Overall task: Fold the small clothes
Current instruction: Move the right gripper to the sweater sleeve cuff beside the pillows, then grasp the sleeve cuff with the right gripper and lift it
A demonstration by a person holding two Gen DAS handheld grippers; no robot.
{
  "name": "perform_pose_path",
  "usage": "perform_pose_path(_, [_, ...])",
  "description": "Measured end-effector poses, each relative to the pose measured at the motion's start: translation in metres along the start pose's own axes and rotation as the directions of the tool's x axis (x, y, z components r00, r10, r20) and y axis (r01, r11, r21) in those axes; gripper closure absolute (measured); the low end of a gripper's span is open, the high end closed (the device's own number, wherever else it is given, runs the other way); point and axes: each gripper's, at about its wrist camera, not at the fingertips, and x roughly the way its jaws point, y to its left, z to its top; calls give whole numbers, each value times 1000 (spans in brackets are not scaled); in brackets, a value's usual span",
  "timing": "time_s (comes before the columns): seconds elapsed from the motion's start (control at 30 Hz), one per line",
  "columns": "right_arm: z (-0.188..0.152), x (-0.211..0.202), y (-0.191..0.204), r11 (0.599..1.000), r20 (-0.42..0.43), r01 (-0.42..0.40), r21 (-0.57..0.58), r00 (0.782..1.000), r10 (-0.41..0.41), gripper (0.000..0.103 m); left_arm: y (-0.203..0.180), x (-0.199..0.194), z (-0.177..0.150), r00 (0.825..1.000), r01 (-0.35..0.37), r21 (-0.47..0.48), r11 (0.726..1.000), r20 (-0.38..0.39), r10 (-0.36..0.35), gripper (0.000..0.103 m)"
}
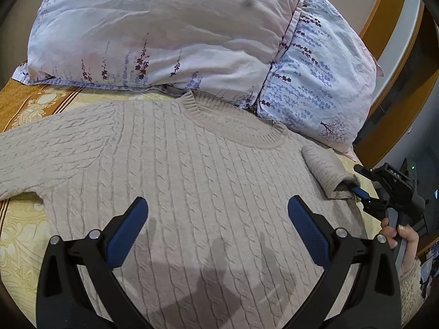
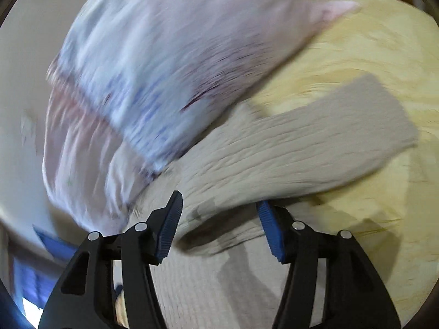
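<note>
The left gripper (image 1: pixel 218 220) hangs wide open over the beige sweater (image 1: pixel 175 170); the right gripper (image 2: pixel 219 219) is spread wide around its sleeve (image 2: pixel 288 148) by the pillows (image 1: pixel 153 30)

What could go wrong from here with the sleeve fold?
1. The right gripper stands open around the folded-in sleeve; its view is blurred by motion, so a hasty close could pinch only the top layer and leave the fold lopsided.
2. The sweater's collar lies against the pillows, which a wide swing may drag.
3. The left gripper hovers open, pinning nothing, so the body may slide.
</note>
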Motion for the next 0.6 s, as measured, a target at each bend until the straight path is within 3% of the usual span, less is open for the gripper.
perform_pose_path(0.13, [12, -12, -24, 995, 78, 66, 75, 994, -72, 51, 1, -3, 1, 1000, 5, -2, 1000, 11, -5, 2])
perform_pose_path(0.27, [25, -18, -44, 982, 114, 145, 119, 981, -159, 69, 6, -4, 3, 1000, 27, -25, 999, 6, -26, 2])
perform_pose_path(0.43, [33, -11, -43, 966, 134, 248, 68, 958, -255, 91, 13, -7, 5, 999, 32, -42, 999, 9, -32, 2])
perform_pose_path(0.6, [28, -24, -9, 961, 232, 266, -83, 943, -241, 94, 24, -17, 6, 998, 43, -57, 997, 46, -41, 2])
